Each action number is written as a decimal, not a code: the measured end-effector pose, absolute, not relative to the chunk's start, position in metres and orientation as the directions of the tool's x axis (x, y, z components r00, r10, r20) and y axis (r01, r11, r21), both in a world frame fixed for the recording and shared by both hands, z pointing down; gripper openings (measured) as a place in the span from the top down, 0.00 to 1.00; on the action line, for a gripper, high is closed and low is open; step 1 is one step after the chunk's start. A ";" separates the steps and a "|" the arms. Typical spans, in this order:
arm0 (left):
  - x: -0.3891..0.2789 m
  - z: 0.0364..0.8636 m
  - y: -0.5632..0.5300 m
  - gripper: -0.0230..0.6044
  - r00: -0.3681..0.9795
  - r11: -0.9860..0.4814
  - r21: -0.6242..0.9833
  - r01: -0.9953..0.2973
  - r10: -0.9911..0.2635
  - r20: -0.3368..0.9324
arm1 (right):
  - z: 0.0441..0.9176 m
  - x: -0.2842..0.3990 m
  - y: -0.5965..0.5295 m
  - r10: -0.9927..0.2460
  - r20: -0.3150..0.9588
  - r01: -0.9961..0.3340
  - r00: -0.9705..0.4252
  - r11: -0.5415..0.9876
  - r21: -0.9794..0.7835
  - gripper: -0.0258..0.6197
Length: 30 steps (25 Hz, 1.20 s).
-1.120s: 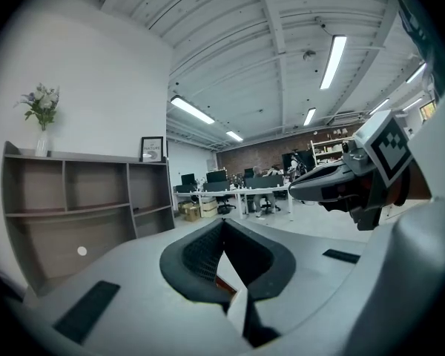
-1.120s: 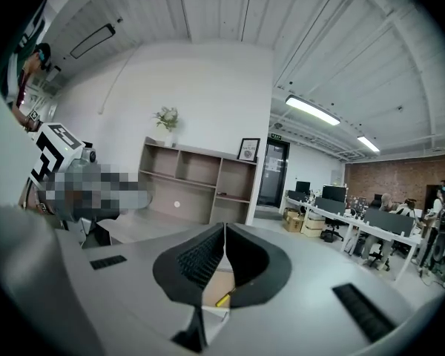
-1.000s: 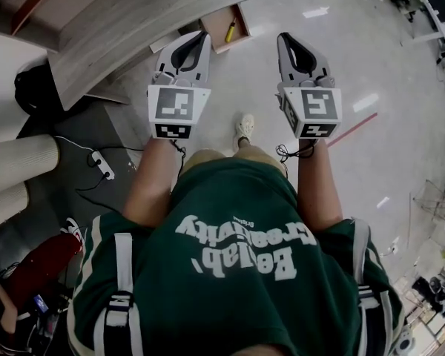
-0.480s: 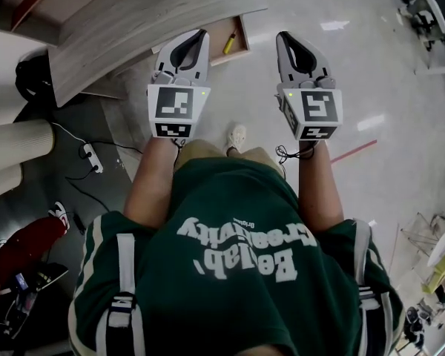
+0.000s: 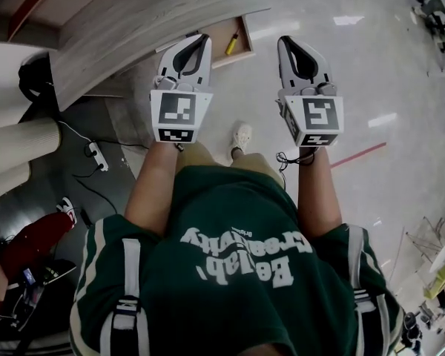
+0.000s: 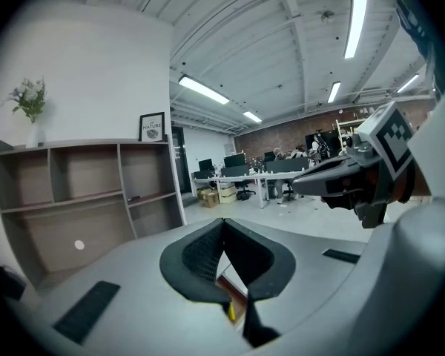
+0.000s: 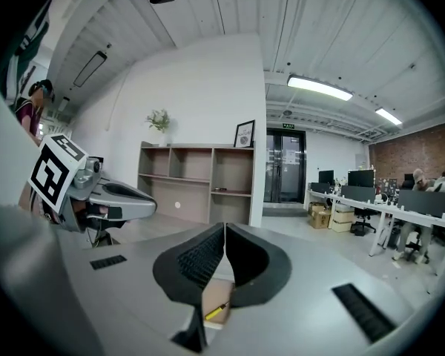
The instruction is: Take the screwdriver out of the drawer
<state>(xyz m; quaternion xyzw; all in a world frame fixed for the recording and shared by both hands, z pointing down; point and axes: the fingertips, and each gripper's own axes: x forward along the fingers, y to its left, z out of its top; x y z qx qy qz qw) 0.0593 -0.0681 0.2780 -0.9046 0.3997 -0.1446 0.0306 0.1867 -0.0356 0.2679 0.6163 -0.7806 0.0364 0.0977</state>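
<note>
Well, the person stands over a pale polished floor (image 5: 371,73) with both arms held out at 12 o'clock, a gripper in each hand. The left gripper (image 5: 202,38) has its black jaws pressed together with nothing between them, which its own view confirms (image 6: 222,222). The right gripper (image 5: 285,41) is the same: its padded jaws meet tip to tip and hold nothing (image 7: 224,227). The two tools are level and well apart, and one white shoe (image 5: 242,135) shows on the floor below them. From the head view, the open drawer (image 5: 241,35) sticks out from under the grey wood-grain desk (image 5: 133,21), at about 1 o'clock from the left gripper's tip and 10 o'clock from the right one's. The screwdriver (image 5: 231,44), with its yellow handle, lies inside the drawer near its left side, untouched by either tool. Each gripper view catches the screwdriver as a sliver of yellow (image 6: 231,311) (image 7: 216,310) low in the gap beneath the closed jaws, well beyond them. Open wooden shelves (image 7: 200,180) stand against the white wall at about 11 o'clock in the right gripper view.
</note>
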 end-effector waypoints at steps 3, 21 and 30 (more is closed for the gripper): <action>0.068 0.289 -0.081 0.94 0.664 -0.702 -0.158 -0.695 -0.710 0.233 | 0.281 0.193 -0.045 -0.959 0.203 -0.976 -0.198 0.213 0.054 0.91; 0.086 0.379 -0.177 0.94 0.790 -0.845 -0.093 -0.526 -0.526 0.315 | 0.359 0.190 -0.127 -0.949 0.315 -1.000 -0.005 0.013 0.022 0.91; 0.103 0.457 -0.208 0.94 0.782 -0.848 -0.073 -0.526 -0.515 0.352 | 0.444 0.190 -0.156 -0.925 0.378 -0.998 -0.038 0.018 -0.057 0.91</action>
